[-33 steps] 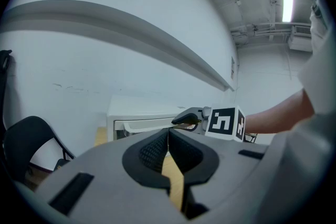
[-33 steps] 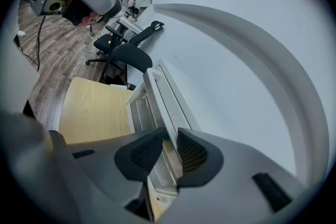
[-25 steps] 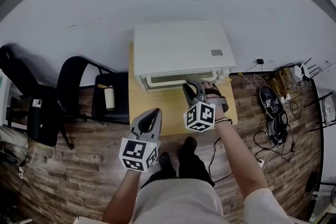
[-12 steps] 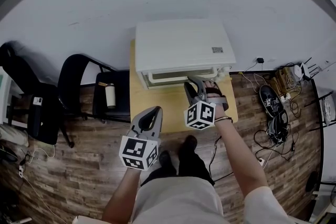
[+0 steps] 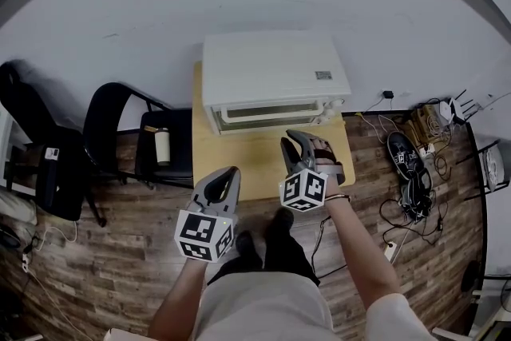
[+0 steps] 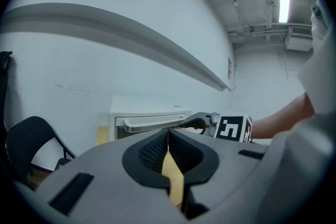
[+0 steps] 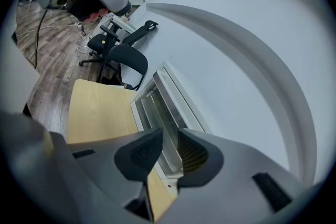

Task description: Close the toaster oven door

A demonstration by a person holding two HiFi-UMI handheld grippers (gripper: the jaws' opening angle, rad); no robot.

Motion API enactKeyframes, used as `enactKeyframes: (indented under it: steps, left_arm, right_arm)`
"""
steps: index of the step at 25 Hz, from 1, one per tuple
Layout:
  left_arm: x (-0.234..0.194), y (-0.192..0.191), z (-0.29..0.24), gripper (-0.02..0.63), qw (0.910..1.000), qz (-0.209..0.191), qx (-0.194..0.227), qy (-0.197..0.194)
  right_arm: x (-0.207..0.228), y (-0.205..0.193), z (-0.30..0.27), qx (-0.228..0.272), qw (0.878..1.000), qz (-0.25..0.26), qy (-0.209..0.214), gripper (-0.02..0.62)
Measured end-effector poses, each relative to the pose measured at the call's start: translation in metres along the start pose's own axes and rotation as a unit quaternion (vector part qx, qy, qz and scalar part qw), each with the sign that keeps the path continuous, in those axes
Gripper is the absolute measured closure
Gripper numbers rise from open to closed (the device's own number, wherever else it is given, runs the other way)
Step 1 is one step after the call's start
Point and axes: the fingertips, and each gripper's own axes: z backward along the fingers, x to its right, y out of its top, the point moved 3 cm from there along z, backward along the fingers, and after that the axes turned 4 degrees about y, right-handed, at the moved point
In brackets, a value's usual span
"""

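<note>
— Two grippers and one appliance to account for. Where does the toaster oven (image 5: 271, 76) sit?
— At the back of the small wooden table (image 5: 239, 164), with its rear against the white wall. It is a white box with its front facing the person.
— Condition of the oven door (image 5: 267, 116)?
— Upright and flush with the oven front, with its long handle running across near the top edge. It reads as closed in all three views.
— Right gripper (image 5: 294, 140)?
— Held over the table, just in front of the door's right half and apart from it. Its jaws stand partly open, having just closed a little, with nothing between the pads. Only the door glass and the table edge show through the gap.
— Left gripper (image 5: 231, 172)?
— Lower in the head view, over the table's near edge and well short of the oven. Its jaws are together at the tips and hold nothing.
— Surroundings?
— Black chairs (image 5: 108, 120) stand left of the table on the wood-plank floor (image 5: 96, 267), and one carries a pale cylinder (image 5: 163, 146) on its seat. Dark shoes (image 5: 407, 164) and loose cables (image 5: 399, 212) lie to the right.
</note>
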Motion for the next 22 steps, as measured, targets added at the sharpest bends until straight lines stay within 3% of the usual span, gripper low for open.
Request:
enactKeyframes:
  steps: [9, 22]
  left_arm:
    - [0.015, -0.006, 0.013, 0.597, 1.0000, 0.000, 0.002, -0.008]
    - [0.039, 0.007, 0.017, 0.597, 0.9998, -0.008, 0.016, 0.004]
  right_arm:
    - [-0.016, -0.004, 0.044, 0.006, 0.999, -0.050, -0.008, 0.537]
    - [0.000, 0.015, 0.108, 0.070, 0.989, -0.130, -0.017, 0.586]
